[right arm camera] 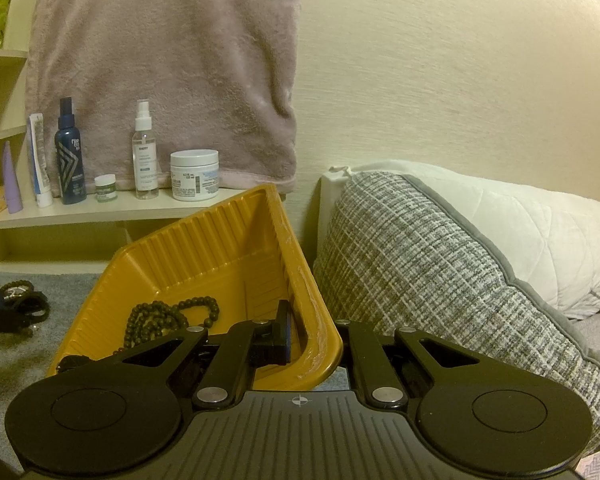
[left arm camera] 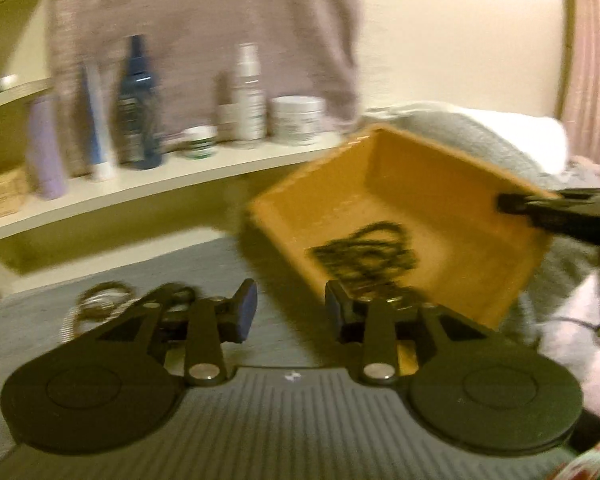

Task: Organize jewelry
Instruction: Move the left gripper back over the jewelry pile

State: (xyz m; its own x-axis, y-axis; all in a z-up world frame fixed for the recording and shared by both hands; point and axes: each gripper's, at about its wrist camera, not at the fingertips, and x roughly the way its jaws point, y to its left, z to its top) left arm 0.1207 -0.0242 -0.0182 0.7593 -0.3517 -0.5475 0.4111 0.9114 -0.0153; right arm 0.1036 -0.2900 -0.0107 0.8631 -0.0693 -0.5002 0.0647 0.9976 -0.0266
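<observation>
A grey carpeted surface is seen below a shelf of bottles and jars, with a checked cushion to the right. A yellow tray is held tilted above this surface, its near right rim being clamped by the right gripper, whose jaws are closed tight on the wall, one inside and one outside. In the left wrist view the same tray is seen ahead and to the right, pinched at its far right edge by that gripper.

A dark bead necklace is coiled in the low corner of the tray, so one piece is judged already sorted. The left gripper is seen partly open, with nothing between its pads; the picture is blurred.

The remaining jewelry, a small heap of beaded bracelets, lies on the carpet ahead and to the left of the left gripper, just beyond its left finger, and well apart from the tray. In the right wrist view the heap is found at the far left edge. The left hand is clearly the nearer one, and a swing leftward and down is judged to be needed. The long axis of the heap cannot be told.
</observation>
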